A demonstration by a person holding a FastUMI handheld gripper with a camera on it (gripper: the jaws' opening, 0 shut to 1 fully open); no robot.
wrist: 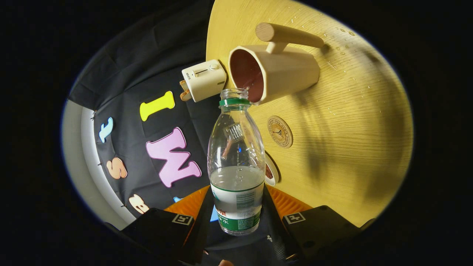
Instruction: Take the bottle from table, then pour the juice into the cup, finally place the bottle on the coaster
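— So, where do we stand with the claw?

— Our gripper has both fingers clamped on the lower body of the plastic water bottle, one on each side at the label. We hold it off the table, tilted hard (the whole scene leans with us).

— Cap off?

— Yes, the neck is open, with a green ring below it. Liquid fills roughly the lower part of the bottle, so we judge there is plenty left to pour.

— And the cup?

— The cream cup with the wooden handle stands on the round wooden table, just beyond the bottle's mouth; the mouth sits right at the cup's rim. We cannot tell whether any liquid is leaving the bottle at this moment.

— What else is out there?

— A round coaster lies on the table near the cup, bare. A small cream toaster sits beside the cup, toward the table's edge. Droplets speckle the wood past the cup.

— So progress?

— Picking up looks done, pouring is in hand or about to be, and setting the bottle on the coaster remains.
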